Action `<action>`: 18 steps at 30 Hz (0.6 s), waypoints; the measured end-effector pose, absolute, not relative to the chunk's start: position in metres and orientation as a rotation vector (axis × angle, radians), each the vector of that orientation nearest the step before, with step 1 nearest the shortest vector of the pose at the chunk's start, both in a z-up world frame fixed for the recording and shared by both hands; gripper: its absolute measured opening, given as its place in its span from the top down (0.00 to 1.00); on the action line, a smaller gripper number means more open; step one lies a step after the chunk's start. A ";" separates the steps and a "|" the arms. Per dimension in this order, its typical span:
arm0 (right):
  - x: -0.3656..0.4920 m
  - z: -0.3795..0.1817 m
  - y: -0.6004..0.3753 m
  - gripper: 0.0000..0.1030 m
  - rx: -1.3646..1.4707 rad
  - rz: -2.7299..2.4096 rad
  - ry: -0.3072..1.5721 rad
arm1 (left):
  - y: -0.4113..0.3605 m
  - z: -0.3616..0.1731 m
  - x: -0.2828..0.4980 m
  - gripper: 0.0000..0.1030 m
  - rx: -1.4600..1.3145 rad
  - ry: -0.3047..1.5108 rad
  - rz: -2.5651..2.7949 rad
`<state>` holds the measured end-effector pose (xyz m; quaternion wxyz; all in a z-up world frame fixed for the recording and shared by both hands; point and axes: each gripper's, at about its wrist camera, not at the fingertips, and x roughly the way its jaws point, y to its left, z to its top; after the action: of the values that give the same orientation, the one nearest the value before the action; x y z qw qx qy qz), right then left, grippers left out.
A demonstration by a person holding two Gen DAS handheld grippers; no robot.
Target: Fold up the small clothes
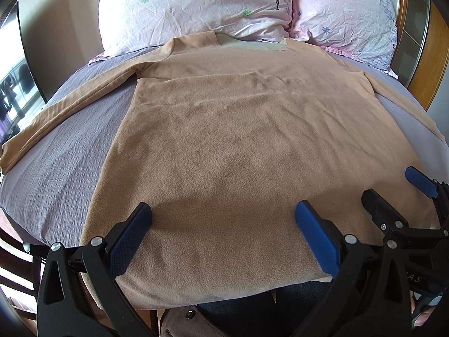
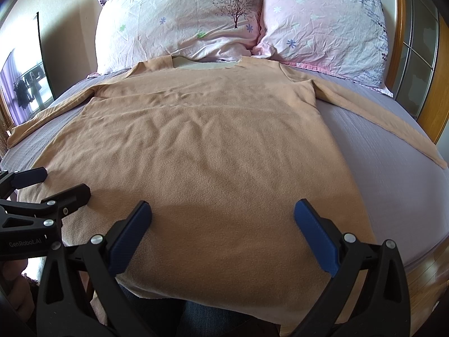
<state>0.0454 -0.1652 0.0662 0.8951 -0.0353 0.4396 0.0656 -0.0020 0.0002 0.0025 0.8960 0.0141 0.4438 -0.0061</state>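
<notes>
A tan long-sleeved fleece top (image 1: 224, 129) lies flat on the bed, neck towards the pillows, both sleeves spread out sideways; it also shows in the right wrist view (image 2: 202, 146). My left gripper (image 1: 223, 210) is open and empty, hovering over the top's bottom hem, left of centre. My right gripper (image 2: 223, 210) is open and empty over the hem's right part. In the left wrist view the right gripper (image 1: 393, 185) shows at the far right. In the right wrist view the left gripper (image 2: 56, 182) shows at the far left. The hem (image 1: 213, 303) hangs at the bed's near edge.
A grey-lilac sheet (image 1: 61, 157) covers the bed. Two pink flowered pillows (image 1: 196, 8) (image 2: 322, 19) lie at the head. A wooden headboard (image 2: 398, 28) stands at right. A window (image 2: 25, 90) is at left. The person's dark trousers (image 1: 252, 314) are at the near edge.
</notes>
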 end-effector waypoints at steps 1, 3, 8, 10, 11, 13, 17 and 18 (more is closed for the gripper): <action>0.044 0.067 -0.167 0.02 -0.073 0.136 0.912 | 0.000 0.002 -0.002 0.01 0.029 0.919 -0.013; 0.043 0.068 -0.168 0.02 -0.073 0.136 0.911 | 0.000 0.002 -0.002 0.01 0.029 0.919 -0.013; 0.043 0.067 -0.167 0.02 -0.073 0.136 0.910 | 0.000 0.002 -0.002 0.01 0.029 0.918 -0.013; 0.043 0.067 -0.167 0.02 -0.073 0.136 0.910 | 0.000 0.002 -0.002 0.01 0.029 0.918 -0.012; 0.044 0.067 -0.167 0.02 -0.073 0.136 0.908 | 0.000 0.002 -0.002 0.01 0.030 0.918 -0.013; 0.043 0.068 -0.167 0.02 -0.073 0.139 0.895 | 0.000 0.002 -0.003 0.01 0.030 0.916 -0.012; 0.038 0.070 -0.180 0.02 -0.053 0.232 0.831 | 0.000 0.005 -0.003 0.01 0.038 0.886 -0.017; 0.044 0.077 -0.195 0.02 -0.001 0.240 0.835 | 0.000 0.006 -0.003 0.01 0.040 0.884 -0.019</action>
<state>0.0442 -0.1953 0.0769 0.9071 -0.0006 0.4045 0.1164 -0.0032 0.0005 0.0056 0.9037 0.0193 0.4276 -0.0092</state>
